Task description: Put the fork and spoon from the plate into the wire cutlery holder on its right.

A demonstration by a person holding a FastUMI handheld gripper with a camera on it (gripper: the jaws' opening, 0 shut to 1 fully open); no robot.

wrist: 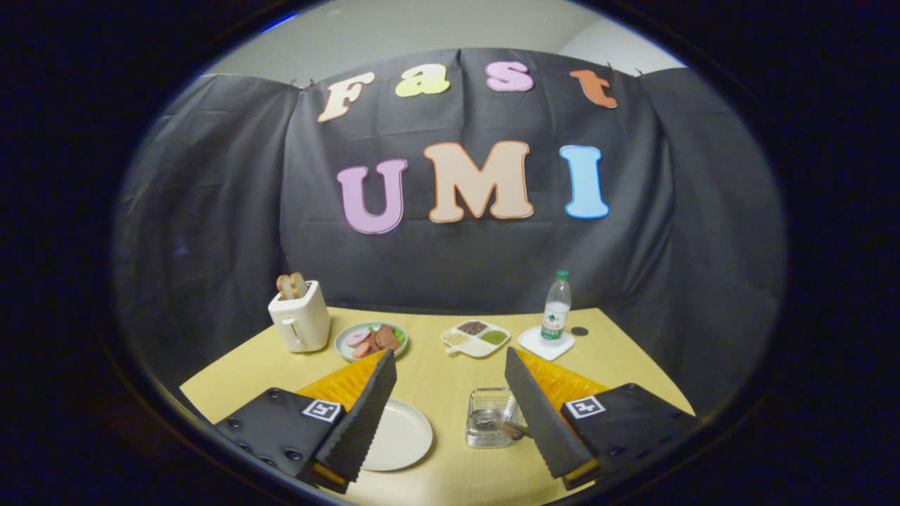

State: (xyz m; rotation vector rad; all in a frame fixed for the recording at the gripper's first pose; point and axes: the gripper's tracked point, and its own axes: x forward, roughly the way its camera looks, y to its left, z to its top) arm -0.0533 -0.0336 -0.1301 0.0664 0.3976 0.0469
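**Gripper open above plate and cutlery holder**

While the gripper (450, 414) is hanging open over the yellow desk (436, 372), its fingers are gaping wide with nothing between them. Lower centre, the pale plate (402, 436) is lying bare beside the left finger. Just right of it, the wire cutlery holder (490, 418) is sitting against the right finger, with utensil handles (512, 426) poking out.

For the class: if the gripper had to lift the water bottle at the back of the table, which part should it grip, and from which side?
Grip the water bottle across its straight body below the green cap, coming level from the front: it stands upright on a white coaster with open table before it. The gripper is open and holds nothing.
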